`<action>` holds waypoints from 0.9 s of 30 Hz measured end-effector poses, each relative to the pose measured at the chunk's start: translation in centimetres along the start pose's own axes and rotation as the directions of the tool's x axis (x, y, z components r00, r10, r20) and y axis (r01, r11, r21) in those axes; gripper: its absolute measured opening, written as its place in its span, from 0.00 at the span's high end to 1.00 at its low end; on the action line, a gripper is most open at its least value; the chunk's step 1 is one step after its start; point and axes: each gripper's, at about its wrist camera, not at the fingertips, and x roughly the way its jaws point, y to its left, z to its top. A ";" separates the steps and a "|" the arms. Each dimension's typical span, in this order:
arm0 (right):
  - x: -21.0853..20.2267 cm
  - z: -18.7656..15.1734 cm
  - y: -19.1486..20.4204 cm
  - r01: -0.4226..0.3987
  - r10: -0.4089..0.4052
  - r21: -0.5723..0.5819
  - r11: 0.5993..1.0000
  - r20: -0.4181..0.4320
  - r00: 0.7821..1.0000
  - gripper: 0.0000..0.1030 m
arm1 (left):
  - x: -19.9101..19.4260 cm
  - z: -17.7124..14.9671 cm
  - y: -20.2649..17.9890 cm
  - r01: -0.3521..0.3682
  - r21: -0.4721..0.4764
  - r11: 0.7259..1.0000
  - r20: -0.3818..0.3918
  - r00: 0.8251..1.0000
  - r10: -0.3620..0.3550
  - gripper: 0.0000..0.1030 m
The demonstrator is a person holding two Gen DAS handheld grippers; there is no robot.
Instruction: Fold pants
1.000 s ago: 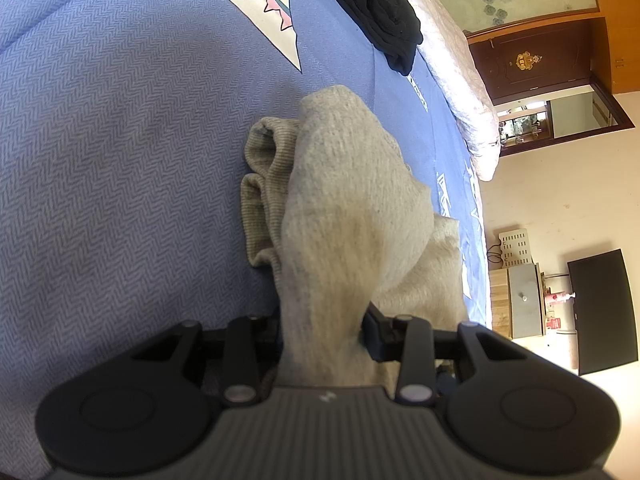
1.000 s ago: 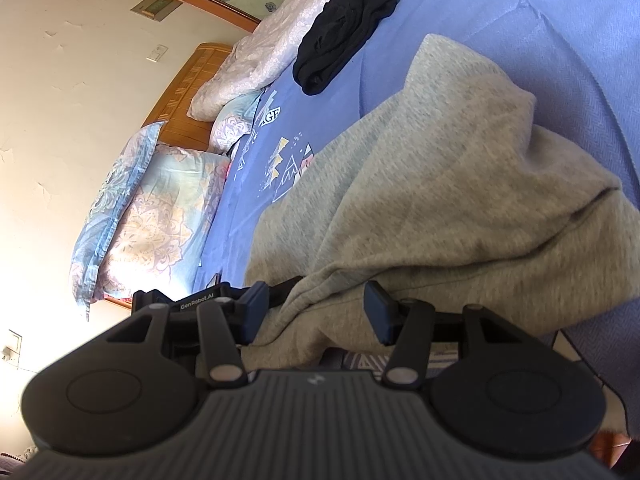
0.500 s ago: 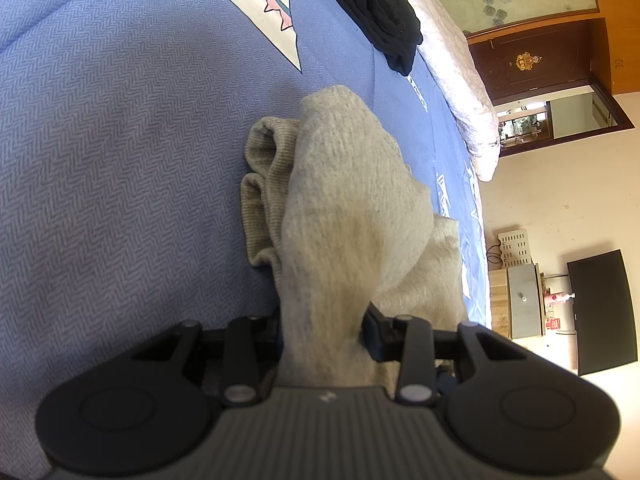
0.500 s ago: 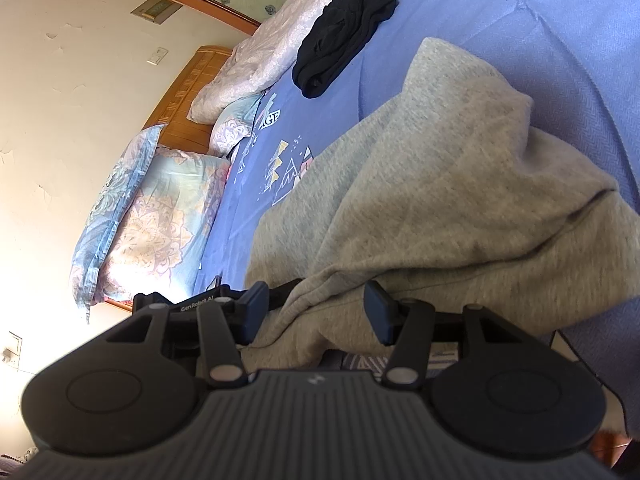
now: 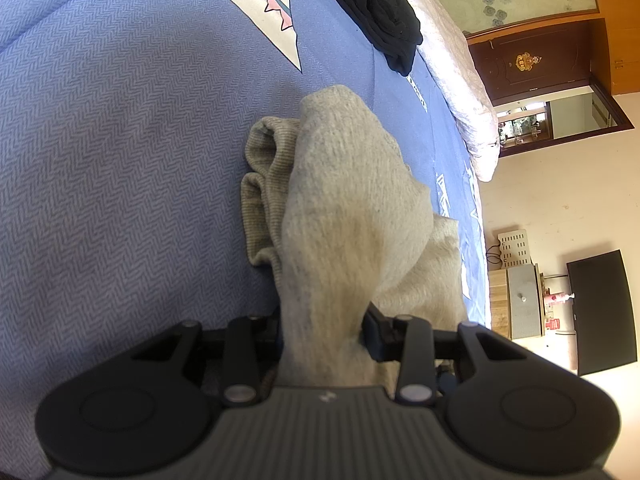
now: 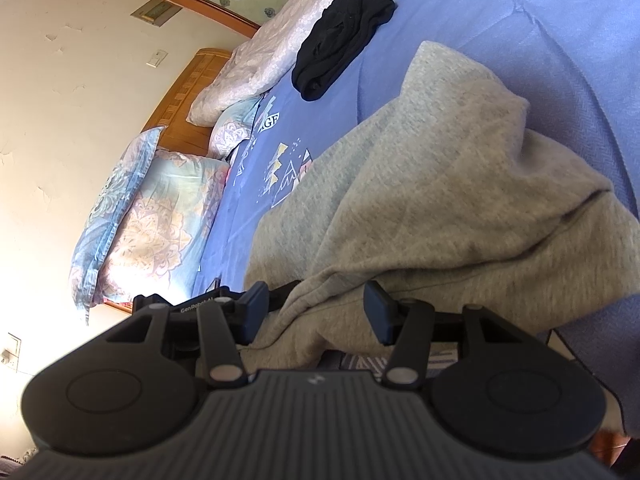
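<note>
Nothing has been moved since the earlier frames: both grippers and the cloth are seen in the same places. The grey sweatpants [image 5: 352, 200] are made of soft, fleecy knit with ribbed cuffs [image 5: 266, 184], and they are lying bunched on the bed [image 5: 120, 140]. A thick fold is clamped between the narrow fingers of the left gripper [image 5: 322, 334]. The right gripper [image 6: 316, 312] is held wider, with a hem of the sweatpants [image 6: 460, 184] between its fingers; whether it is pressed cannot be told. The bed is covered by a blue herringbone sheet [image 6: 560, 20] with printed triangles. A black garment [image 6: 344, 36] is lying well apart, near the pink quilt [image 6: 280, 32]. Floral pillows [image 6: 156, 216] are leaned at the wooden headboard [image 6: 188, 80].
</note>
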 end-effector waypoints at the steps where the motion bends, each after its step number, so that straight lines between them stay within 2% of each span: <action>1: 0.0 0.0 0.0 0.000 0.000 0.000 1.000 0.001 1.000 0.46 | 0.0 0.0 0.0 0.000 0.000 1.000 0.000 1.000 0.000 0.66; 27: 0.4 -0.2 0.2 -0.003 0.003 -0.004 1.000 -0.008 1.000 0.47 | 0.0 0.1 0.1 0.002 0.000 1.000 0.000 1.000 -0.002 0.66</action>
